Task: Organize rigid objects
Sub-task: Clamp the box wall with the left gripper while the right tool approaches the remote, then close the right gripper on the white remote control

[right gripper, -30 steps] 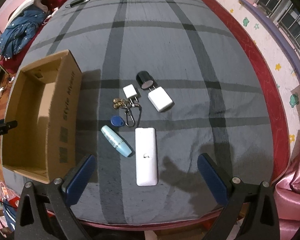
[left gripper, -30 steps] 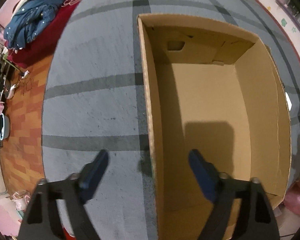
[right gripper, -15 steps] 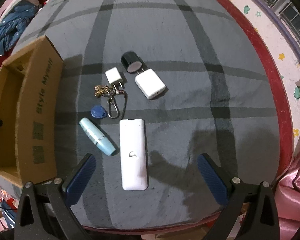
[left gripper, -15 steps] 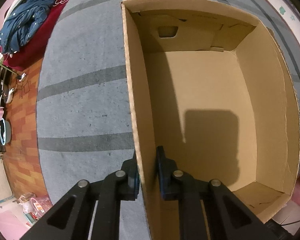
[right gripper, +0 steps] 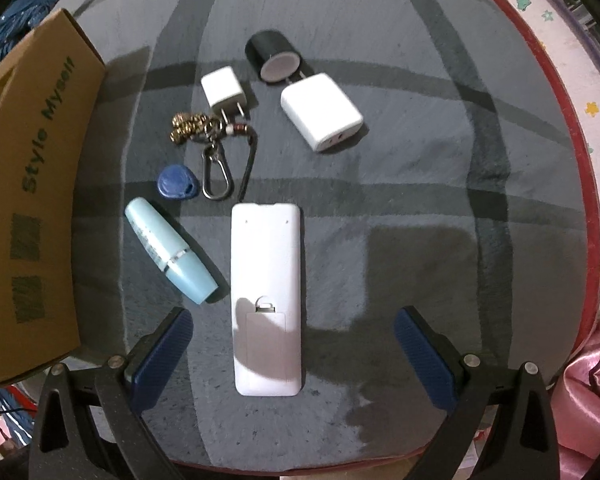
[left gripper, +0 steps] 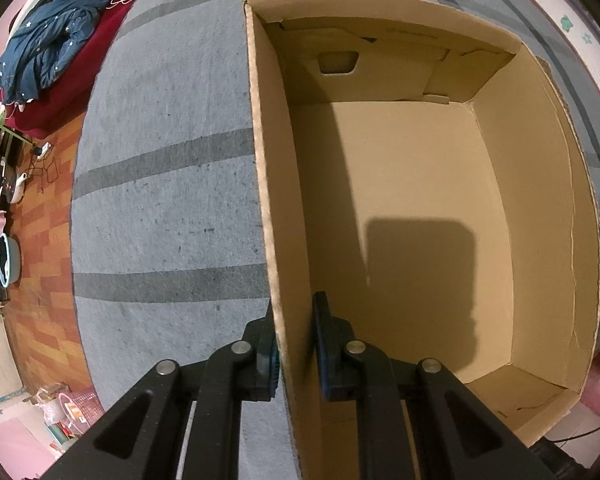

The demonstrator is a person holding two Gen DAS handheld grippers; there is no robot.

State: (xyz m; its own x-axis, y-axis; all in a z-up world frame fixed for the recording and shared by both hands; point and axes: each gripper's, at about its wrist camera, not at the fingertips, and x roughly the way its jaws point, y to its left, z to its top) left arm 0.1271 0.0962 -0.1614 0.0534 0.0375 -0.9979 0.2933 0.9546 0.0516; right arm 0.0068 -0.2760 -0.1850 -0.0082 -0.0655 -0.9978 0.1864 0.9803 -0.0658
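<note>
The left claw (left gripper: 294,344) pinched the near wall of the open brown cardboard box (left gripper: 540,184). The right claw (right gripper: 294,344) gaped wide over one white rectangular remote (right gripper: 266,300) lying face down on the grey plaid bed (right gripper: 420,184), beside two white chargers (right gripper: 320,112), one pale-blue tube (right gripper: 168,256) and one keyring (right gripper: 214,148).

Home bedroom, shown by grey plaid bedspread (left gripper: 168,208), blue jacket (left gripper: 40,60) dumped nearby, wood-pattern floor (left gripper: 40,280).
</note>
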